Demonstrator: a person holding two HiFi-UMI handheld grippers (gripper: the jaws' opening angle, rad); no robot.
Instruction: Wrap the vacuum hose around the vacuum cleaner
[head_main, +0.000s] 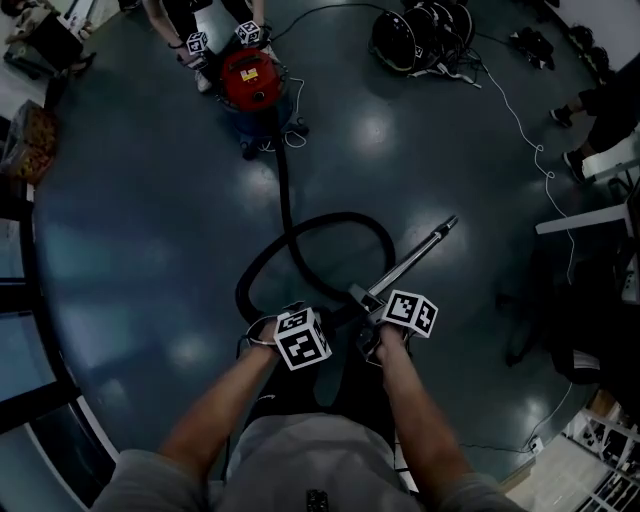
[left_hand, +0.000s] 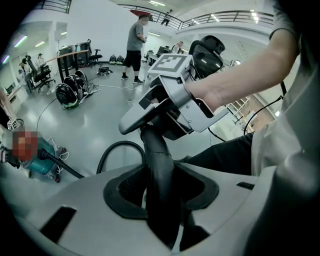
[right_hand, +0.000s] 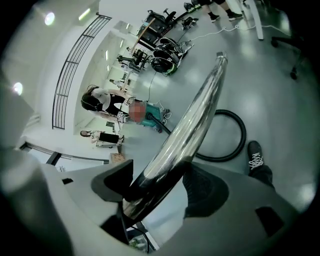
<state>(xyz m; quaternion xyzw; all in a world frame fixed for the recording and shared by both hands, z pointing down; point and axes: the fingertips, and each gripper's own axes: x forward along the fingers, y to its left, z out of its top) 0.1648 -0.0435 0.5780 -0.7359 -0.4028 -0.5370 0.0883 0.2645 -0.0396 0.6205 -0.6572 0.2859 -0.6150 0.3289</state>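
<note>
Down below, a dark, glossy grey-blue floor (head_main: 150, 230) fills the whole shot, ceiling lights shining back off it in soft patches. It's a big, open, white-walled hall, with a railed upper gallery (left_hand: 225, 17) running round above. A heap of rounded black gear (head_main: 415, 35) sits at the far edge, a thin white cable (head_main: 520, 125) snakes across the floor, and a white table (head_main: 585, 218) edges in on the right. The red drum-shaped vacuum cleaner (head_main: 250, 78) stands well away across the floor, a second person (head_main: 185, 20) right beside it. There's a small pale label on its lid, too small to read. From it the black ribbed vacuum hose (head_main: 284, 190) runs this way, curls into one wide loop on the floor and rises to the hands. The left gripper (left_hand: 162, 192) is clamped on the hose's black end, the pads snug against both sides. The right gripper (right_hand: 160, 186) stands wide, the shiny chrome wand tube (head_main: 415, 258) lying between its jaws against one pad, with a light gap showing toward the other. The tube slants away over the floor. The only print close up is the black-and-white squares on the marker cubes (head_main: 303, 338): patterns, not words.
</note>
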